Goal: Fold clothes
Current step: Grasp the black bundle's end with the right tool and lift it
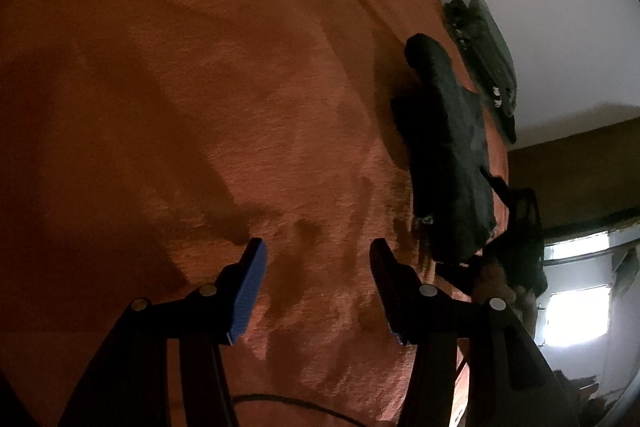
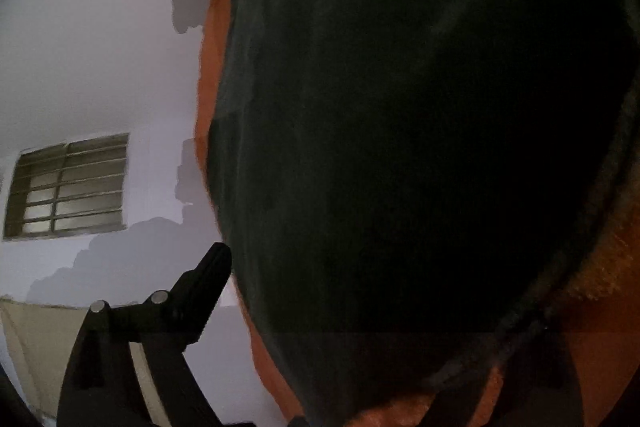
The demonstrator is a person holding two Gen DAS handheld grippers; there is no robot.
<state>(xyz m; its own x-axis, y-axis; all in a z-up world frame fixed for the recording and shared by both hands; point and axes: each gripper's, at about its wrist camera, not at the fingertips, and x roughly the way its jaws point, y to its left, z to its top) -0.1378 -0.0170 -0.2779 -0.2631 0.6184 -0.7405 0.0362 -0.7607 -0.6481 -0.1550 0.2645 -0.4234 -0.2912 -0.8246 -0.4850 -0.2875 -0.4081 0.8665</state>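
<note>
Hovering wide over orange cloth (image 1: 200, 87), left tool (image 1: 318, 259) holds nothing; right tool's state unclear.

The left gripper (image 1: 318, 247) is held angled downward, its two fingers spread well apart with nothing clamped between the blue pads (image 1: 250, 291). Of the right gripper (image 2: 320, 267), only the left finger (image 2: 208, 279) is seen; the other is hidden, so its state cannot be judged.
</note>
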